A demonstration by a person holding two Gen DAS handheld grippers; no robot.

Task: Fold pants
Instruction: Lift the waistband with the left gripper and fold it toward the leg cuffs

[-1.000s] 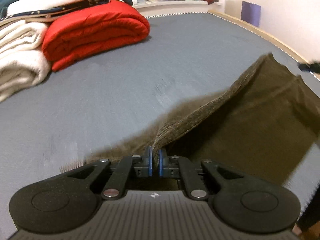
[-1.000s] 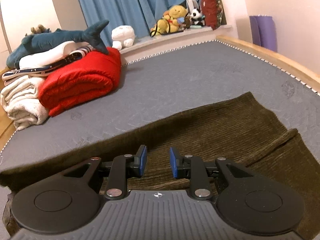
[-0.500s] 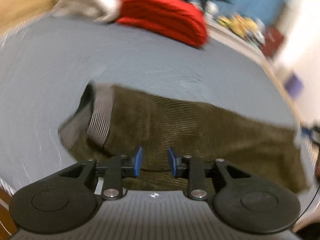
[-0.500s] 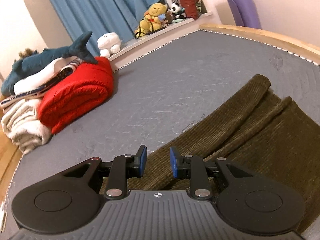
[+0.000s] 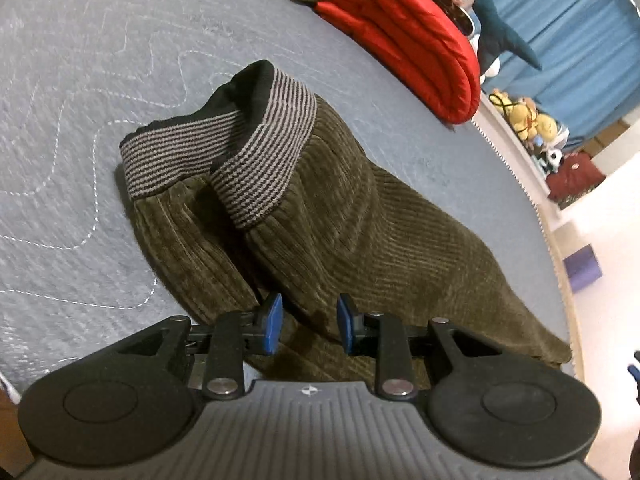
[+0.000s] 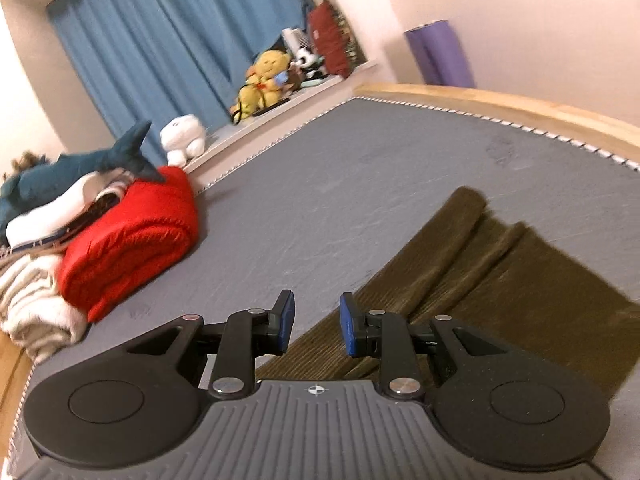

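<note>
The pants (image 5: pixel 360 240), of olive-brown corduroy, are laid on the grey quilted bed (image 5: pixel 100 60); in the left wrist view the waist end is seen, where the grey-and-black striped waistband (image 5: pixel 260 160) is doubled over itself and stands partly open, a black lining being shown at its far edge; from there the cloth is spread toward the right edge of the bed. The left tongs (image 5: pixel 309 322) are held released, a clear gap being kept between the blue pads (image 5: pixel 273 322); nothing is gripped, and the corduroy is seen directly beneath and beyond them; whether the cloth is touched cannot be told.

In the right wrist view the leg end of the pants (image 6: pixel 500 272) is seen, laid in long ridged folds that run away toward the wooden bed frame (image 6: pixel 500 104); the right tongs (image 6: pixel 316 326) are likewise held released with nothing between the pads (image 6: pixel 286 322), and are placed above the near edge of the cloth, the left pad being over bare bed (image 6: pixel 320 200).

At the far left of the bed a rolled red quilt (image 6: pixel 132 244) is stacked beside cream blankets (image 6: pixel 32 304), with a blue plush shark (image 6: pixel 80 168) on top; a white plush (image 6: pixel 182 140) and a yellow plush (image 6: pixel 266 76) are set on the ledge before the blue curtain (image 6: pixel 160 48); a purple rolled mat (image 6: pixel 440 52) is stood against the wall.
</note>
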